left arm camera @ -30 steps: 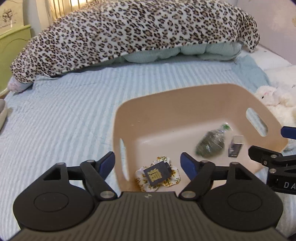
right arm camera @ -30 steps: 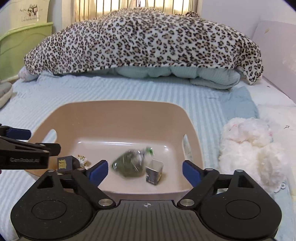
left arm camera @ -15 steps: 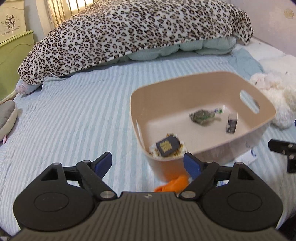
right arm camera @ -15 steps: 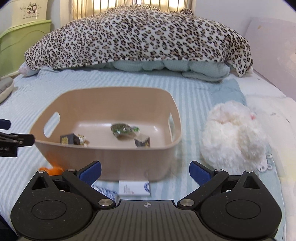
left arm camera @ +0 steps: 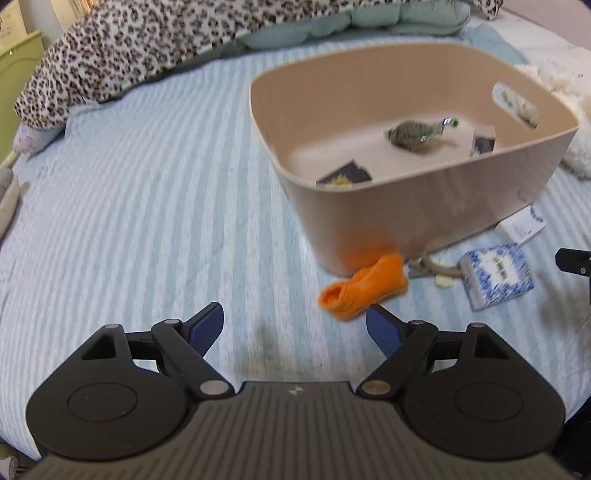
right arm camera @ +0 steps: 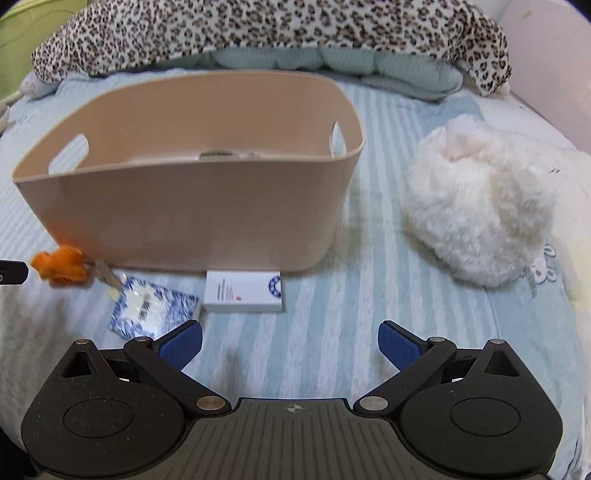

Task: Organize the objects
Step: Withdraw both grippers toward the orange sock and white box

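Note:
A beige plastic bin (left arm camera: 424, 206) (right arm camera: 192, 206) stands on the striped bed. Inside it lie a green packet (left arm camera: 417, 131), a small dark box (left arm camera: 484, 142) and a dark card (left arm camera: 345, 175). In front of the bin lie an orange sock (left arm camera: 364, 290) (right arm camera: 59, 266), a blue-patterned tissue pack (left arm camera: 496, 275) (right arm camera: 153, 306), a white box (right arm camera: 243, 291) (left arm camera: 522, 227) and a small beige clip (left arm camera: 430, 267). My left gripper (left arm camera: 295, 326) is open and empty, just short of the sock. My right gripper (right arm camera: 290, 345) is open and empty, near the tissue pack and white box.
A white plush toy (right arm camera: 476, 206) lies right of the bin. A leopard-print blanket (right arm camera: 258, 29) over a pale green quilt (right arm camera: 388, 70) runs along the back of the bed. A green cabinet (left arm camera: 14, 74) stands at far left.
Both grippers have pulled back from over the bin and dropped lower toward the bed. The objects in front of the bin have come into view.

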Motion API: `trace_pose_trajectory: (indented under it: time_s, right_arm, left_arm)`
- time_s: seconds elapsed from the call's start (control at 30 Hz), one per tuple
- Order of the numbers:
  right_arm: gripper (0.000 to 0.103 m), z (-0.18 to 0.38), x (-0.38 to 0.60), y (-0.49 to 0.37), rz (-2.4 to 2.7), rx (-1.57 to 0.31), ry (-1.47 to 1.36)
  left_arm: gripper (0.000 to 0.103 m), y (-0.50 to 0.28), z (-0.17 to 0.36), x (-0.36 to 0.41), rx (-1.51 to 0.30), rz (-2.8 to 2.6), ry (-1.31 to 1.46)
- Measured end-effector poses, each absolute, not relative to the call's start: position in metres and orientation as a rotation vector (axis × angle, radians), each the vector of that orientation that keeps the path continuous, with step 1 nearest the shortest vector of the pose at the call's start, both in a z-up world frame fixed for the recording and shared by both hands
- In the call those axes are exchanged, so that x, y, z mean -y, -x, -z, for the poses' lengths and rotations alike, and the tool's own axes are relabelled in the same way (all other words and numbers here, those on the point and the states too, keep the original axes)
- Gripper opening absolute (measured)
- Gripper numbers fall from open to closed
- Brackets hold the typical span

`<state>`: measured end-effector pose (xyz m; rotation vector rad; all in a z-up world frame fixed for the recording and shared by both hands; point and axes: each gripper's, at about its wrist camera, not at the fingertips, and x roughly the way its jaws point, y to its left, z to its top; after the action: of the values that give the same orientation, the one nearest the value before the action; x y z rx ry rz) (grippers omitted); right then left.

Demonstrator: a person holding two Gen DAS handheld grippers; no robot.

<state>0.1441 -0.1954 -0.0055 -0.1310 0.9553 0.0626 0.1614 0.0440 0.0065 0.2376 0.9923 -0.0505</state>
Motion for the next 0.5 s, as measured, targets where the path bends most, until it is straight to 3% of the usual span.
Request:
trace_pose_trajectory:
  time_s: [0.5]
  right_arm:
    - [0.103, 0.038, 0.190, -0.164, -0.055, -1.045, 0.143]
  left_arm:
    - [0.085, -0.179, 0.034, -0.045, -1.052, 0.103, -0.255]
